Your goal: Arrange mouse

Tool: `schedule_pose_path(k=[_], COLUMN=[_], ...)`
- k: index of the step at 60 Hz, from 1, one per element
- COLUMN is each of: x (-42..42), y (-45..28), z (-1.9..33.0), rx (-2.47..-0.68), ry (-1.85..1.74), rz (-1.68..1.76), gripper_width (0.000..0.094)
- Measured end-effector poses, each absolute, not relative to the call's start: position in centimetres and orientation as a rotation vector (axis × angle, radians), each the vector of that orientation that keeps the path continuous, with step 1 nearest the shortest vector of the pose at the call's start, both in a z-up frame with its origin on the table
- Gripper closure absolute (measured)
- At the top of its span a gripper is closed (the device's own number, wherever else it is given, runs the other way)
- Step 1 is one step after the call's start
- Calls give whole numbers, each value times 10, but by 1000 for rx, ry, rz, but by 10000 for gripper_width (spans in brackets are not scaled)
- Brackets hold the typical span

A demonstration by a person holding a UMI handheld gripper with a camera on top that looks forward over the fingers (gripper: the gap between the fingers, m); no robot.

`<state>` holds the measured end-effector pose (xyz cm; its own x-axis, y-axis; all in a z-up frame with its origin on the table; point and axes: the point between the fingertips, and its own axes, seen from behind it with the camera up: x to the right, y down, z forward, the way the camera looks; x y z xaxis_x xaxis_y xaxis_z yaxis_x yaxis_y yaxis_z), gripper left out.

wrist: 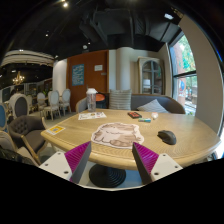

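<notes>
A dark computer mouse (166, 137) lies on the round wooden table (190, 130), to the right of a light patterned mouse mat (117, 135) that lies in the middle of the table. My gripper (109, 158) is held back from the table's near edge, well short of the mouse. Its two fingers with magenta pads (76, 155) stand wide apart and hold nothing. The mouse mat is just ahead, between the lines of the fingers.
Papers (91, 116), a small book (53, 129), a dark box (134, 115) and a green item (145, 120) lie on the table. A cup (91, 99) stands at the far side. Chairs (24, 128) stand to the left. Windows are on the right.
</notes>
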<state>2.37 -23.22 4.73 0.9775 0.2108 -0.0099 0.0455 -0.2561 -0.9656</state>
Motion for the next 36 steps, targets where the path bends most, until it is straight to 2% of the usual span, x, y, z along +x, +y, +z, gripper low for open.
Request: schedule_pose_path(k=[1,4,5,8,9,10,13,25,36], x=[24,37,44,68,79,85,110,203,245], y=[-239,-235,-225,-213,-213,-209,-198,-147,-100], z=[65,64,48,63,47,65,67,43,15], rx=[-1835,-1846,-1846,-1871,-1870,-1884,-1903,-2005,-2104], ry=[-189,-180,-172,-136,-126,-113,-82,6,26], rz=[153,120,105,58,46,29,-9,-161,-181], gripper_width=[86,87,88,88,89,88,87,92,93])
